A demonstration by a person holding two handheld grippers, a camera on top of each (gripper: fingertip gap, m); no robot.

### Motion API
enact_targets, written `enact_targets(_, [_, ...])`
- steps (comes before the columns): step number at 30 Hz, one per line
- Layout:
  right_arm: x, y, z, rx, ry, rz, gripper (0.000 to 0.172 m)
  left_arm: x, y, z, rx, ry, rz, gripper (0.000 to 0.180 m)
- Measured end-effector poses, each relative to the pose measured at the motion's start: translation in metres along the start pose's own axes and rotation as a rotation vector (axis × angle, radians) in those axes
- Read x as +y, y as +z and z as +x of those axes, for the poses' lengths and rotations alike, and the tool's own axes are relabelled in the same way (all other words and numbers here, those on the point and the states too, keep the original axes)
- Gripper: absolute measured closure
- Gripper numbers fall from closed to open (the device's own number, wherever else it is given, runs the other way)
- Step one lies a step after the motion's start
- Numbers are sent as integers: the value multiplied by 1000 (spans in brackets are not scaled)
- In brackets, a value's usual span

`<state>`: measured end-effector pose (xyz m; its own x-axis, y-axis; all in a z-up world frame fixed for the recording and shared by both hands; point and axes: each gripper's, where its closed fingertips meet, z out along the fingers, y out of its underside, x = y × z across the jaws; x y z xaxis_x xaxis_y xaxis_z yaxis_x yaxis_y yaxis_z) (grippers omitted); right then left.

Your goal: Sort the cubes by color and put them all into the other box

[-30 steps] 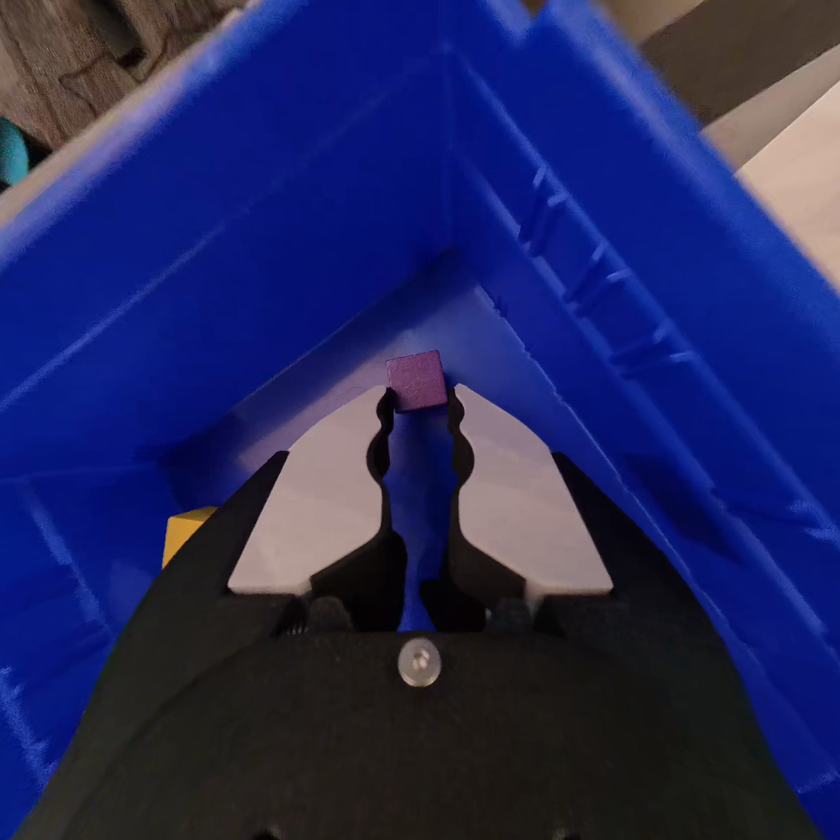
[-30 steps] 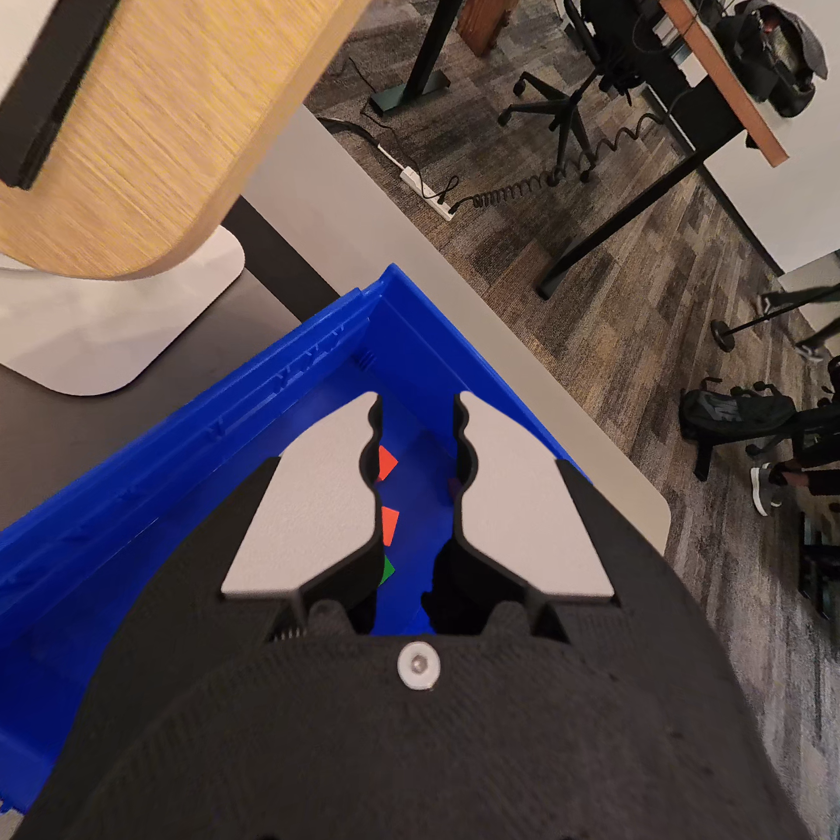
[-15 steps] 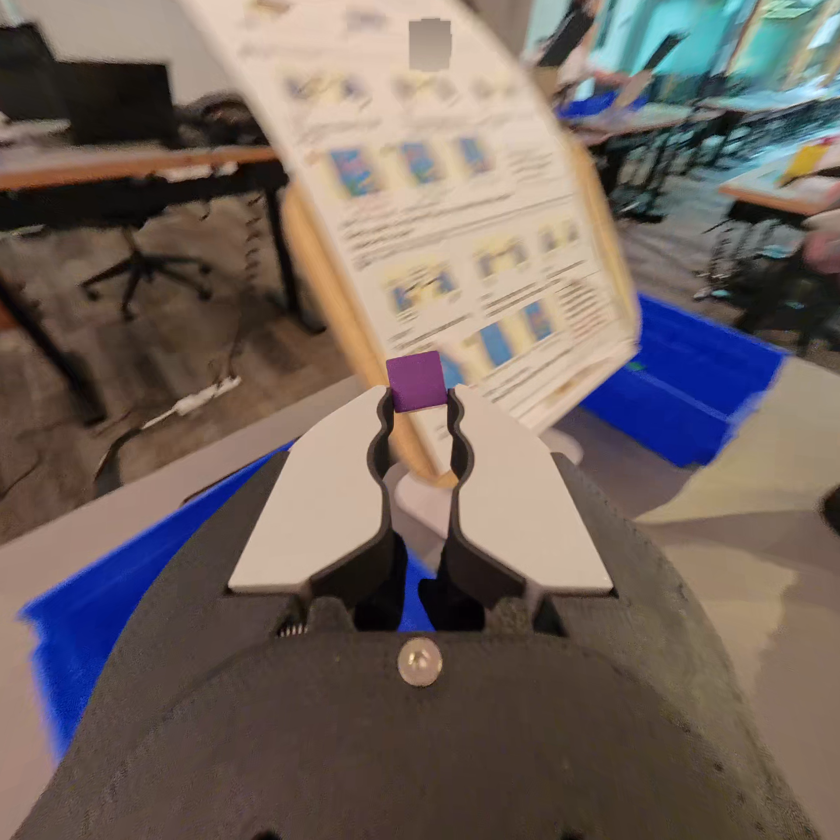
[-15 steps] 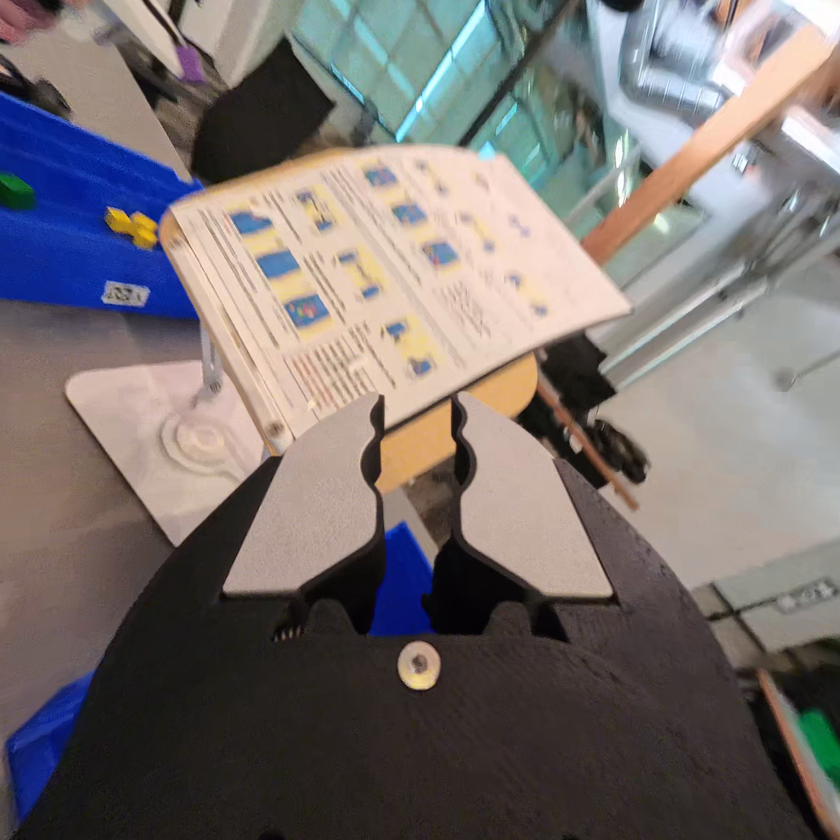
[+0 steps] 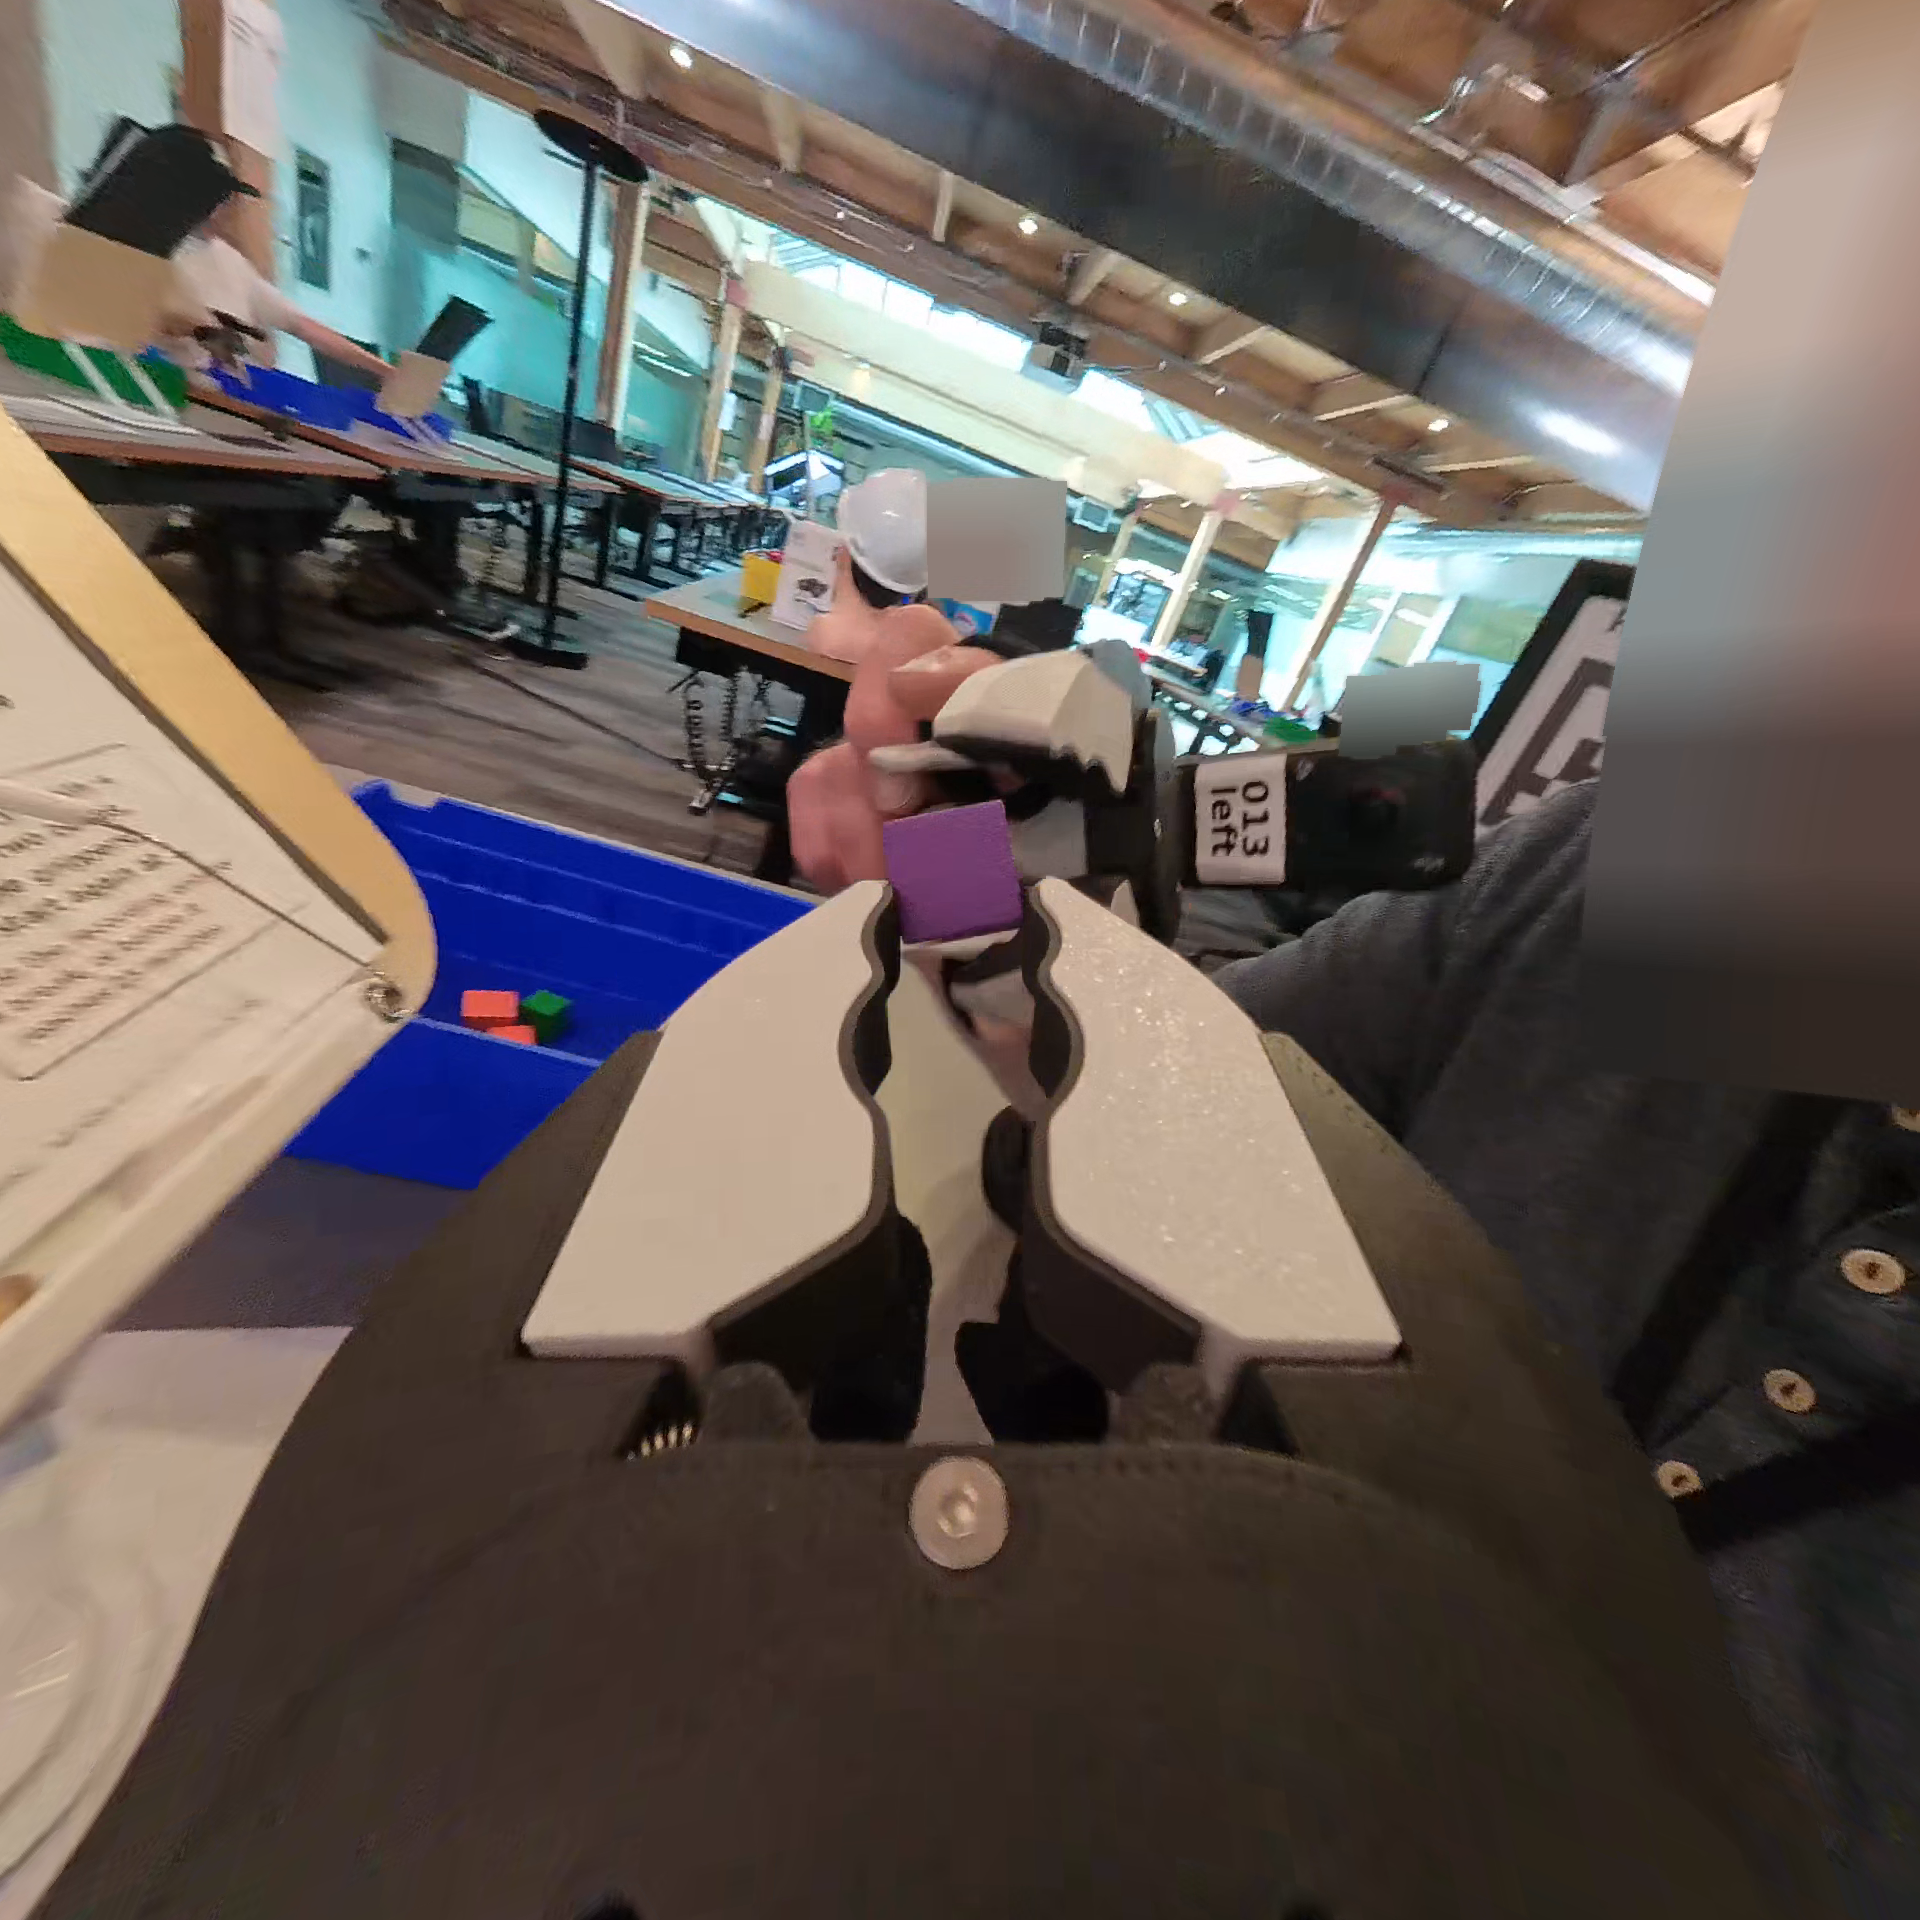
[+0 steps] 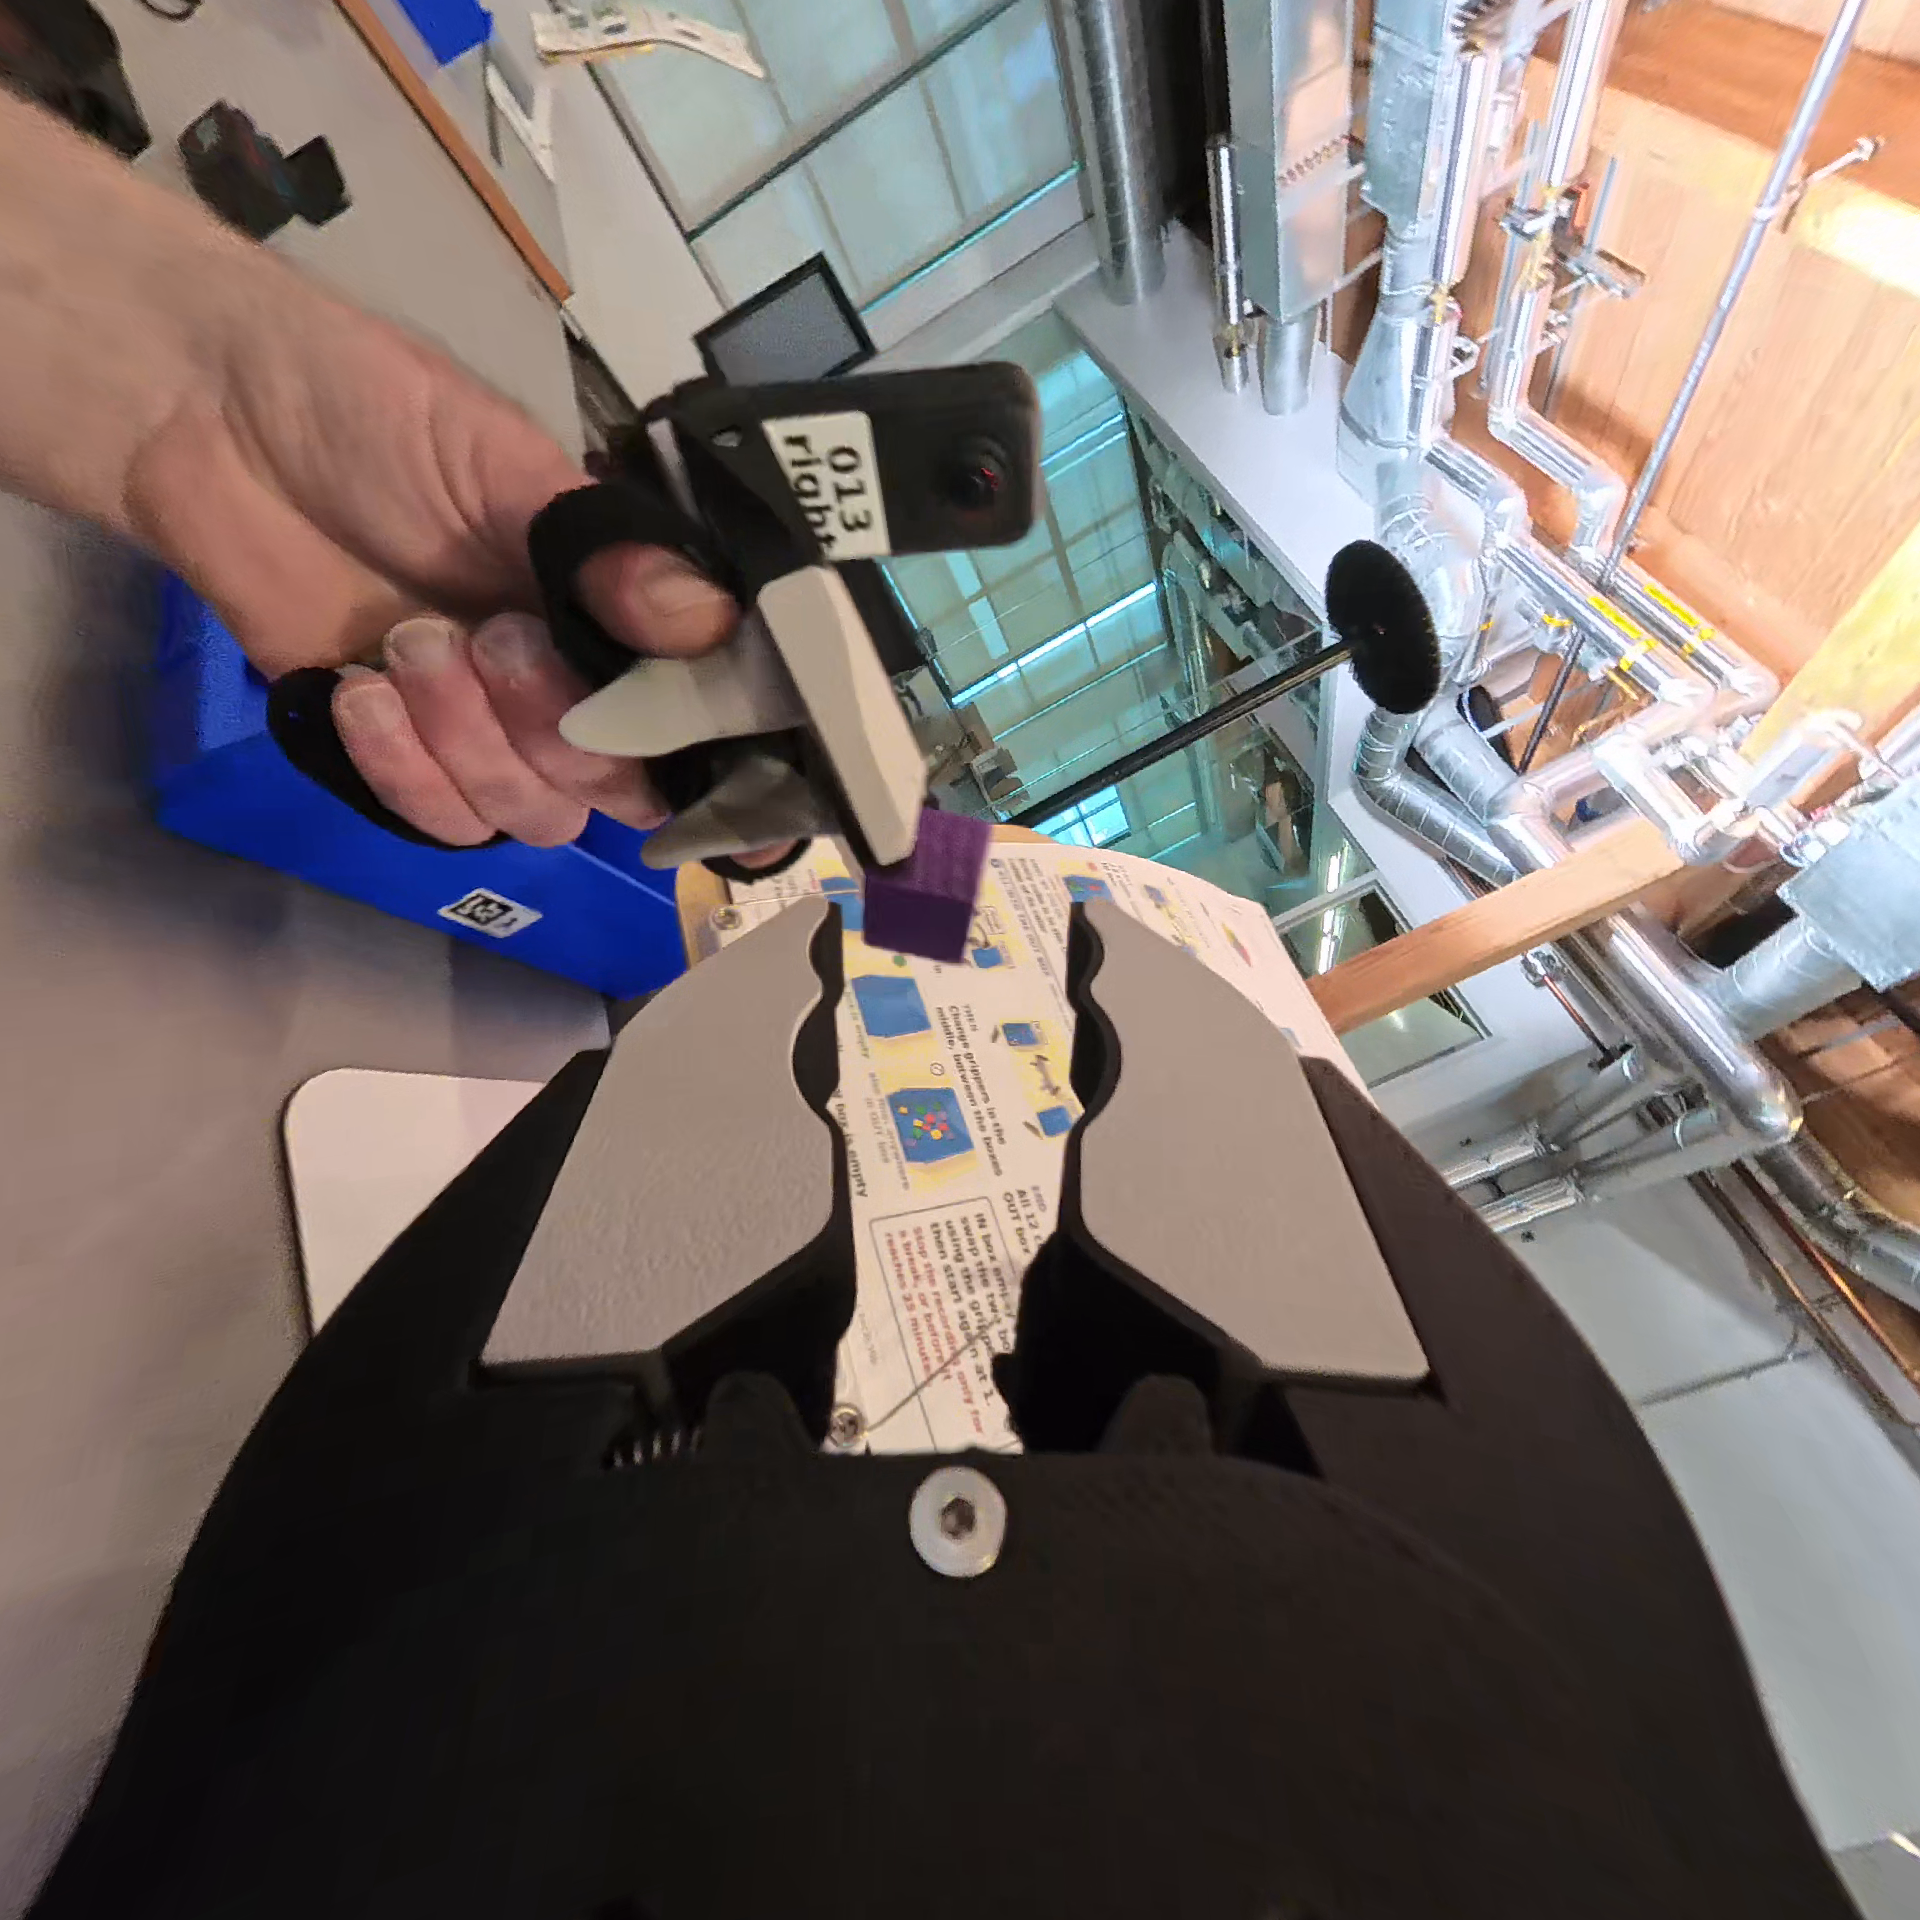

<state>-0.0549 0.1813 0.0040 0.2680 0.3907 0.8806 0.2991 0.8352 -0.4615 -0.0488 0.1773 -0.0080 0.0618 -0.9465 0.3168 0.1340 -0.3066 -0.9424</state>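
Observation:
My left gripper (image 5: 956, 906) is shut on a purple cube (image 5: 951, 871), both pads pressed on its sides, and holds it up in the air. In the right wrist view the same cube (image 6: 923, 888) sits at the left gripper's fingertips (image 6: 862, 748), just in front of my right gripper (image 6: 956, 920). The right gripper is open and empty, and its pads do not touch the cube. The right gripper also shows in the left wrist view (image 5: 1039, 717), facing mine. A blue box (image 5: 623, 914) holds two orange-red cubes (image 5: 488, 1006) and a green cube (image 5: 548, 1013).
An instruction sheet on a wooden stand (image 6: 956, 1101) stands between the boxes, with its white base (image 6: 395, 1164) on the grey table. It also shows at the left of the left wrist view (image 5: 125, 935). A second blue box (image 6: 416, 862) lies behind the hand (image 6: 312, 499). A denim sleeve (image 5: 1558, 1039) is at the right.
Both grippers rose out of the blue boxes and turned to face each other above the table. The left gripper kept the purple cube. The right jaws opened wider.

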Motion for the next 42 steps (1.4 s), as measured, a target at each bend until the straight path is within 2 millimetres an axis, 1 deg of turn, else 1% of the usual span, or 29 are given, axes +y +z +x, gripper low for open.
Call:
enact_targets(2, [2,5,-9,-5,-33,-12,133,5,5,7,63,-24,-8,158])
enact_targets(4, [3,8,-15,-8,-57,-18,137,11,10,10,74,-6,-28,158])
enact_targets(5, [3,8,-14,8,-66,-18,138,12,11,11,80,0,-28,158])
enact_targets(6, [3,8,-13,21,-70,-13,143,13,12,14,97,-7,-33,158])
enact_targets(14, [1,4,-13,-9,-56,-1,146,12,12,17,145,-34,-6,158])
enact_targets(16, [0,4,-14,-15,-63,5,149,9,12,19,154,-49,7,157])
enact_targets(18, [-1,3,-10,3,-42,3,149,4,8,17,136,-45,22,141])
enact_targets(19, [-2,2,-7,8,-23,6,149,3,7,15,110,-36,12,136])
enact_targets(20, [-2,0,-3,17,-17,14,149,2,5,12,84,-23,-2,135])
enact_targets(22, [4,-6,11,45,-17,-13,149,-5,-2,11,57,12,1,143])
enact_targets(24, [17,-17,36,105,-8,-58,149,-15,-15,9,17,72,11,165])
enact_targets(25, [30,-24,49,130,17,-97,149,-22,-24,7,-17,112,22,175])
enact_targets(26, [48,-30,61,142,59,-163,149,-29,-33,3,-62,147,34,180])
enact_targets(28, [91,-46,83,170,136,-299,149,-43,-54,-10,-183,218,41,180])
enact_targets(29, [114,-55,90,177,176,-361,149,-48,-65,-17,-251,256,34,180])
enact_targets(31, [167,-73,87,111,299,-531,148,-55,-88,-34,-402,331,-7,180])
enact_targets(32, [191,-82,89,129,324,-595,148,-57,-100,-42,-469,356,-34,180])
enact_targets(33, [214,-91,85,112,374,-666,148,-60,-112,-50,-533,381,-52,180])
enact_targets(35, [258,-105,59,8,508,-809,148,-66,-138,-65,-666,420,-74,180])
enact_targets(36, [277,-111,47,-22,539,-864,148,-67,-149,-71,-720,425,-85,180])
enact_targets(37, [294,-118,29,-87,596,-925,148,-68,-158,-75,-750,421,-93,180])
enact_targets(38, [309,-125,12,-140,642,-989,148,-69,-166,-78,-776,415,-100,180])
enact_targets(39, [321,-130,1,-163,660,-1038,148,-71,-175,-82,-813,414,-104,180])
enact_targets(41, [335,-138,-28,-266,742,-1107,148,-72,-189,-89,-879,425,-118,180])
enact_targets(42, [341,-140,-38,-291,759,-1134,148,-71,-195,-92,-905,426,-132,180])
